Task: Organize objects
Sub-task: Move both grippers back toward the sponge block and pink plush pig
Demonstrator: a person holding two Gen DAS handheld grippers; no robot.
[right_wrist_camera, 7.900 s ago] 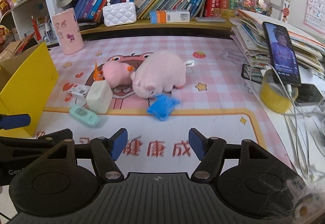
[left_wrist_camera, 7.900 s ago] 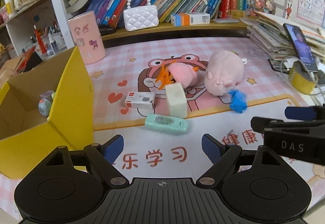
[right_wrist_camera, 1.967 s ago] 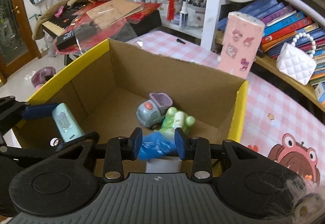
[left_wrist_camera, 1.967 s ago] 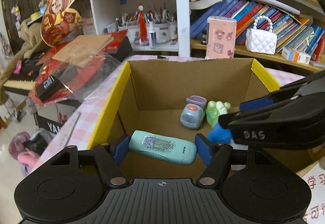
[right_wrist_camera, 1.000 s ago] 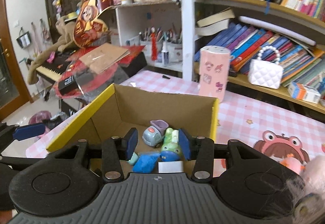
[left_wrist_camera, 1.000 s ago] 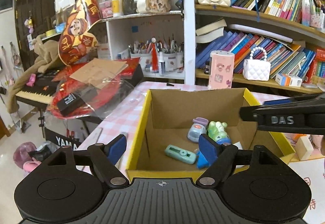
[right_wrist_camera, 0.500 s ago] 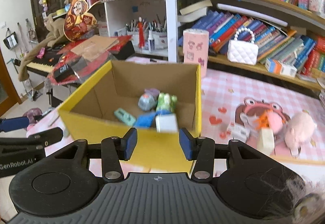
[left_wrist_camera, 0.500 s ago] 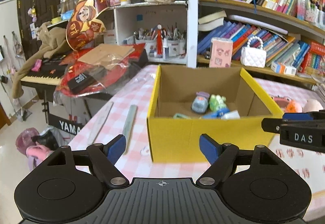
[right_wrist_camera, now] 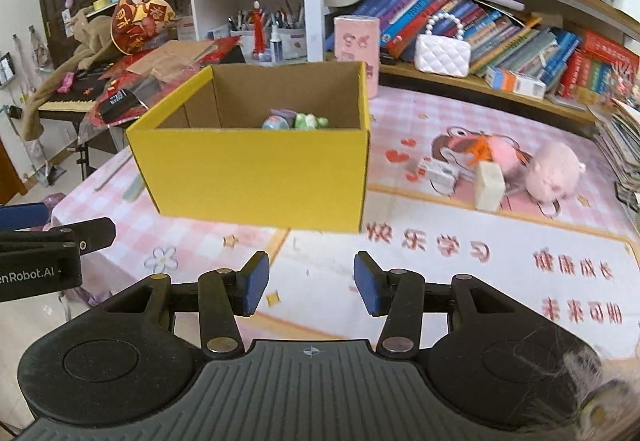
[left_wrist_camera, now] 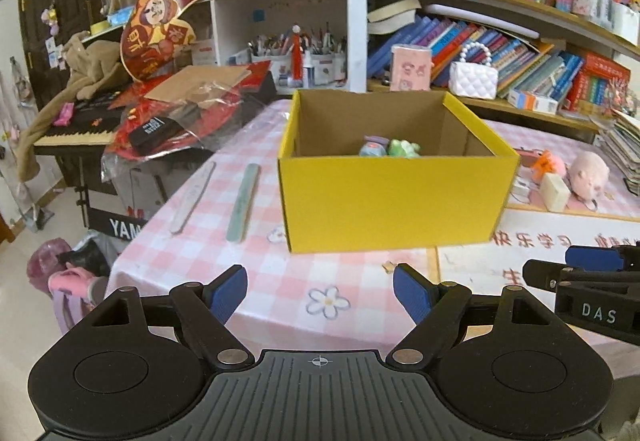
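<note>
Box: the yellow box [right_wrist_camera: 256, 169] sits on the pink checked tablecloth [left_wrist_camera: 280, 281], open side up, so toys can be dropped in from above.
Inside the box: a little grey-blue car [right_wrist_camera: 276, 121] and a green toy [right_wrist_camera: 310, 120] peek over the front wall.
Still outside: a pink pig plushie [right_wrist_camera: 554, 171], a smaller pink plush [right_wrist_camera: 504, 153], a cream block [right_wrist_camera: 489, 187] and a small white box [right_wrist_camera: 440, 173] lie together on the play mat, well apart from the yellow box. I think they are waiting for their turn.
Which way they point: the cream block stands up tall. The pig's long side runs left to right, nose toward the block.
Left gripper [left_wrist_camera: 320, 295]: fingers wide, holding nothing.
Right gripper [right_wrist_camera: 310, 283]: fingers fairly narrow but opening, nothing between them.
Why empty: both look ready to fetch more toys.
</note>
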